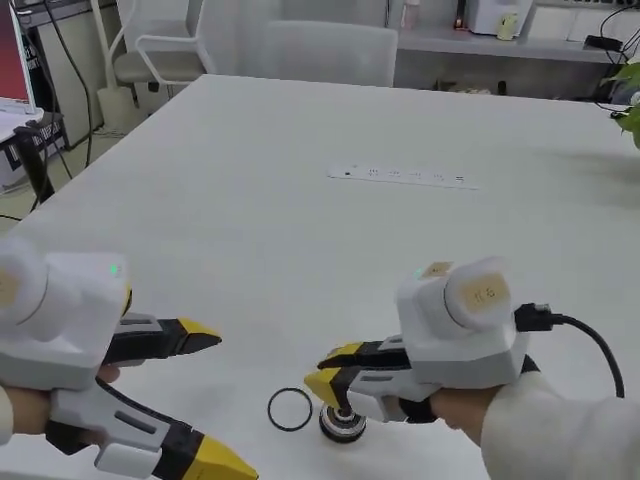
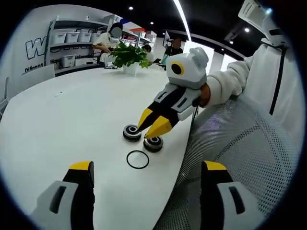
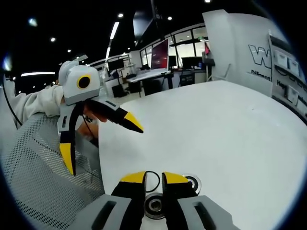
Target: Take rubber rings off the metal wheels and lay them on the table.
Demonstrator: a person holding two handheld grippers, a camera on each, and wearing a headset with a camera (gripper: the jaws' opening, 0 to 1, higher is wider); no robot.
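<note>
Bottom centre: my right gripper [image 1: 325,370], jaws narrowed to a slim gap and apparently empty, hovers over a metal wheel [image 1: 342,425], one rubber ring [image 1: 290,409] lying on the table [image 1: 300,200] beside it; my left gripper [image 1: 228,405] hangs wide open at lower left. Unbraced, the wheel could skid into the second wheel [image 2: 132,132] if my jaws snag.

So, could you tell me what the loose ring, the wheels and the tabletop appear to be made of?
Loose ring: thin, matte black, probably rubber. Wheels: shiny silver centres suggest metal, with dark outer bands, likely rubber. Tabletop: smooth matte white, perhaps laminate; can't be sure.
</note>
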